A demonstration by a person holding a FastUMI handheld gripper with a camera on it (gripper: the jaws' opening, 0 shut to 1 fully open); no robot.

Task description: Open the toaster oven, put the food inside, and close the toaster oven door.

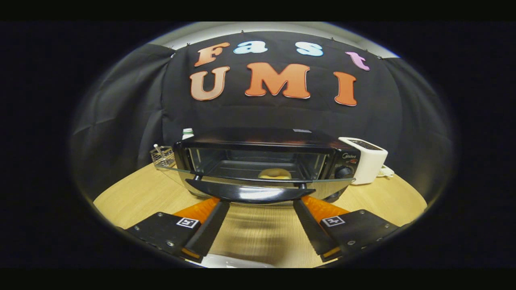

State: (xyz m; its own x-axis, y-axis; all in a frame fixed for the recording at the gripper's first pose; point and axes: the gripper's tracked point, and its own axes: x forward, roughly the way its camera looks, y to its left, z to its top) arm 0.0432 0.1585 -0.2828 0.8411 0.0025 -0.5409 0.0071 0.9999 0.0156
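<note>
Black cloth hangs behind a pale wood-grain tabletop [133, 197], and on that tabletop stands the toaster oven [266, 161], black with a shiny metal front. Its glass door [258, 179] is swung down to about level, so it is seen nearly edge-on, and the dark curved door handle [250, 193] runs along the door's near edge. Inside the toaster oven, on the rack and toward the side with the knobs, sits the food [275, 173], a pale rounded piece like a bun. 1 round black knob [344, 172] shows on the control panel at the toaster oven's right end.

The gripper [260, 205] is just in front of the toaster oven, its 2 fingers [209, 229] spread wide apart with only bare tabletop between them. Both tips reach up to the underside of the door handle; whether they touch it cannot be told. They grip nothing.

Just beside the toaster oven's knob end stands a white toaster [365, 159], with a white cord [385, 172] lying past it. At the toaster oven's other end is a small wire rack [162, 156], and behind that corner a bottle with a white cap [188, 133] pokes up. Nearer than the fingers, part of a white rim [234, 262] shows on the tabletop.
</note>
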